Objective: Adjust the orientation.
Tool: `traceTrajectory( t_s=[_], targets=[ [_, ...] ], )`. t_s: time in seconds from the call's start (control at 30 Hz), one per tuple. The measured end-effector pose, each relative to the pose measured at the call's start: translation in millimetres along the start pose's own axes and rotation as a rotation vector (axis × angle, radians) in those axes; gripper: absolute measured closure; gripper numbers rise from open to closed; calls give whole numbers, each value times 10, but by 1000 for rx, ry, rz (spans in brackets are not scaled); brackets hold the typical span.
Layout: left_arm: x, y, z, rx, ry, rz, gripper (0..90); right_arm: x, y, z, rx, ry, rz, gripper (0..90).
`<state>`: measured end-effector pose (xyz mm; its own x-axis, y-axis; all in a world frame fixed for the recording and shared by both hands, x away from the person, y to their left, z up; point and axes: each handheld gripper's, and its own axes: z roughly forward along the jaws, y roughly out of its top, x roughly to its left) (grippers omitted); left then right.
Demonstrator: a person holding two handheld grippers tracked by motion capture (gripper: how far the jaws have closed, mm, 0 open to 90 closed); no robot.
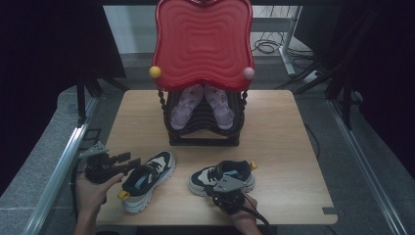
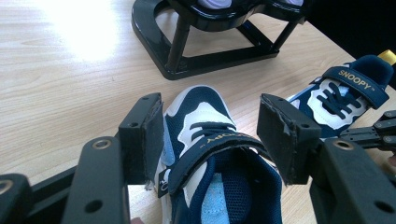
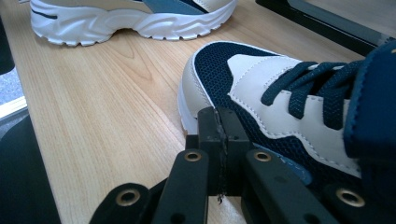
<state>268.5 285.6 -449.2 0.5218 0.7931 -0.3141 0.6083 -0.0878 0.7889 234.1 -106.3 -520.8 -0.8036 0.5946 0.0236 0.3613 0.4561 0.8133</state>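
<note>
Two navy-and-white sneakers lie on the wooden table [image 1: 284,142]. The left sneaker [image 1: 147,178] [image 2: 201,116] points away and to the right, with a "SNOOPY" strap across it. My left gripper [image 1: 131,162] [image 2: 210,130] is open above this shoe's strap, one pad on each side and neither pressing. The right sneaker [image 1: 222,176] [image 2: 336,93] [image 3: 261,88] lies with its toe to the left. My right gripper [image 1: 222,190] [image 3: 218,126] is shut with nothing between its pads. It sits low on the table against the near side of that shoe's toe.
A black shoe rack [image 1: 203,132] stands at the table's back middle with a pale purple pair [image 1: 203,105] on it and a red wavy tray [image 1: 203,41] on top. Bare wood spreads right of the shoes. The table's front edge is close to both hands.
</note>
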Motion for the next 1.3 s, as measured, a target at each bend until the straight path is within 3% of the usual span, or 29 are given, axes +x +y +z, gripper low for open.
traceTrajectory(
  t_s=[0.5,0.6,1.0,1.1,1.3],
  targets=[
    [3,0,-6,-2,4,-2,413,-26,33,74,-6,-24,9,895],
    [0,1,-5,-1,3,-1,412,-34,54,76,-21,-23,32,895],
    [3,-2,6,3,2,0,412,-19,117,139,-34,-51,27,895],
    [5,1,-13,-4,4,0,412,8,150,34,-58,-20,41,895],
    [10,0,-18,-3,5,0,412,-52,335,-356,-160,-29,47,894]
  ],
)
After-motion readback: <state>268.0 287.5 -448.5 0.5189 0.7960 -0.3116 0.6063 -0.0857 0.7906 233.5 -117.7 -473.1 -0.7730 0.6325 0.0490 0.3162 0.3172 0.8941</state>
